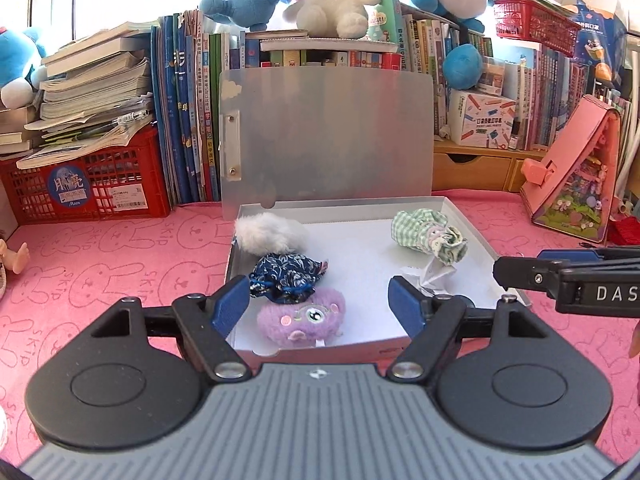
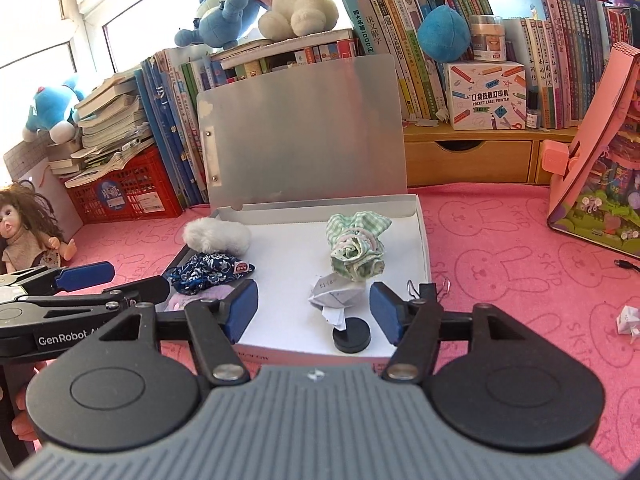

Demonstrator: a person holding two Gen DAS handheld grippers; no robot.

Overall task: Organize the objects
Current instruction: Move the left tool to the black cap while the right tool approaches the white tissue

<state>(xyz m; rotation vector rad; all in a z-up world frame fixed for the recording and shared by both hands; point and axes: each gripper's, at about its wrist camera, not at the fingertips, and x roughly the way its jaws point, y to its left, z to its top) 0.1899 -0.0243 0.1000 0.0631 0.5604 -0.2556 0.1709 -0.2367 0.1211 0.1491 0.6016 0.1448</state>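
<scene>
An open white box lies on the pink mat, its grey lid standing up against the books. In it lie a white fluffy piece, a dark blue floral pouch, a purple plush, a green checked cloth bundle and a folded paper. My left gripper hovers open over the box's near edge, above the purple plush, gripping nothing. My right gripper is open too, over the folded paper and a black round disc, touching neither.
Books, plush toys and a red crate line the back. A pink toy house stands at the right, a doll at the left. A binder clip sits by the box corner. A paper scrap lies on the mat.
</scene>
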